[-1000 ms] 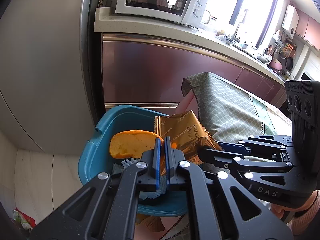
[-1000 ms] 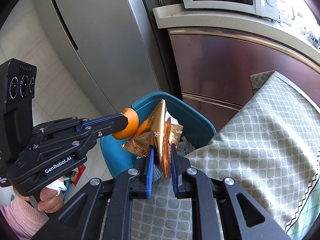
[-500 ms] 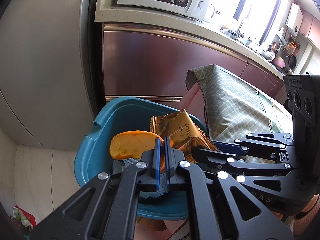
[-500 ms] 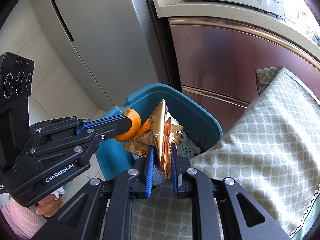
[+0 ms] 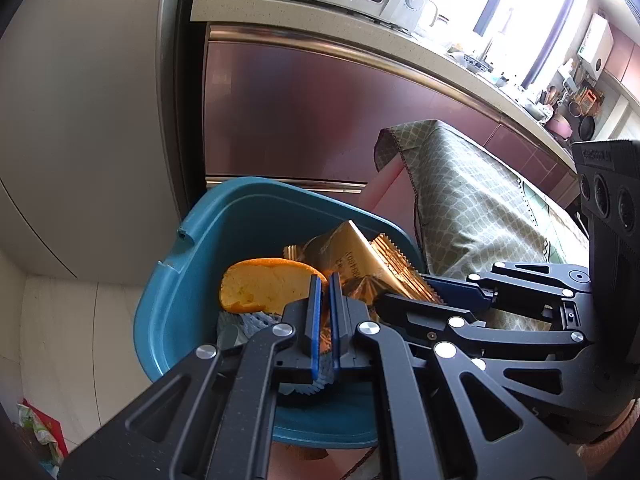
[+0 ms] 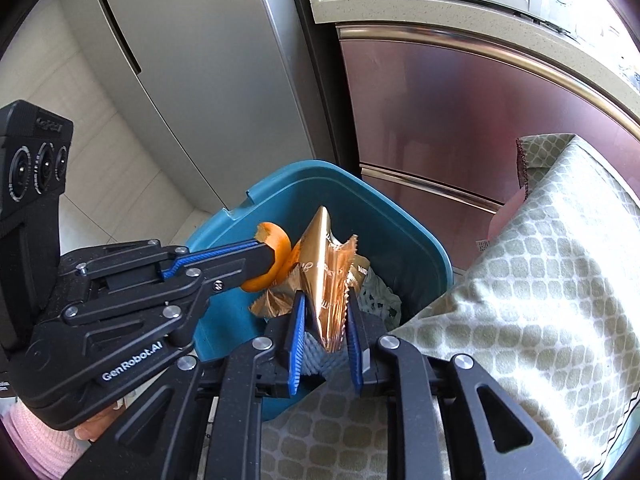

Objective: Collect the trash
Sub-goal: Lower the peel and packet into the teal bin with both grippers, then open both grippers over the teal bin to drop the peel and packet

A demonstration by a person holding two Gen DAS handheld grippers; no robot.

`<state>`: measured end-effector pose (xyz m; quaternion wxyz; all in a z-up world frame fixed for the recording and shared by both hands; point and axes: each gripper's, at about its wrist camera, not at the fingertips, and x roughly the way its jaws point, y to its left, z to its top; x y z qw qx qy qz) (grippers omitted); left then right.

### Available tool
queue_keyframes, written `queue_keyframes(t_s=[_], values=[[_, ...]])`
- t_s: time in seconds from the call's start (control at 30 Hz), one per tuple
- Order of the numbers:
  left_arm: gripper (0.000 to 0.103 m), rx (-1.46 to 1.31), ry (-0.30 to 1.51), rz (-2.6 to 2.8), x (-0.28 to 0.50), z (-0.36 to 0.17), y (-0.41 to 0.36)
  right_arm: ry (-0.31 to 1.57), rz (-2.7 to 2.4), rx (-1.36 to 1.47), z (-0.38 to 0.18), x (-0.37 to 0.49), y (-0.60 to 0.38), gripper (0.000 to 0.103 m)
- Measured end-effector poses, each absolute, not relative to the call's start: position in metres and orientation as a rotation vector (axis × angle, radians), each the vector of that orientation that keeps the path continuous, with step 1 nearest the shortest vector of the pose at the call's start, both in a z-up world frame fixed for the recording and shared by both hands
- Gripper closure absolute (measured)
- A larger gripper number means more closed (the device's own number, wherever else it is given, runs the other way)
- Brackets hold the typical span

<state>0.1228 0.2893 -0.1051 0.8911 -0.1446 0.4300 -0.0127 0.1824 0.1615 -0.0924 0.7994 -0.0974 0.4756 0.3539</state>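
Left claw [image 5: 325,288] grips orange peel [image 5: 264,290]; right claw [image 6: 325,322] loosening around gold wrapper [image 6: 326,276], above teal bin [image 6: 416,248] beside clothed table [image 6: 540,280].

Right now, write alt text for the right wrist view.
Over a teal bin, the right gripper is opening around a gold wrapper. Beside it, the left gripper is shut on an orange peel; a patterned tablecloth lies at right.

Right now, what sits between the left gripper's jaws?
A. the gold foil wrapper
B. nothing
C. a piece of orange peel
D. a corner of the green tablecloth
C. The left gripper is shut on the orange peel over the teal bin; the gold foil wrapper stands between the jaws of the right gripper, which are opening.
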Motion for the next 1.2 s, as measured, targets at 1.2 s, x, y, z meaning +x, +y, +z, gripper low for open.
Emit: queue_keyframes(t_s=[1.2], values=[[0.068, -0.312, 0.846, -0.073, 0.115, -0.093, 0.279, 0.89, 0.747, -0.124, -0.046, 0.137, 0.094, 0.064]])
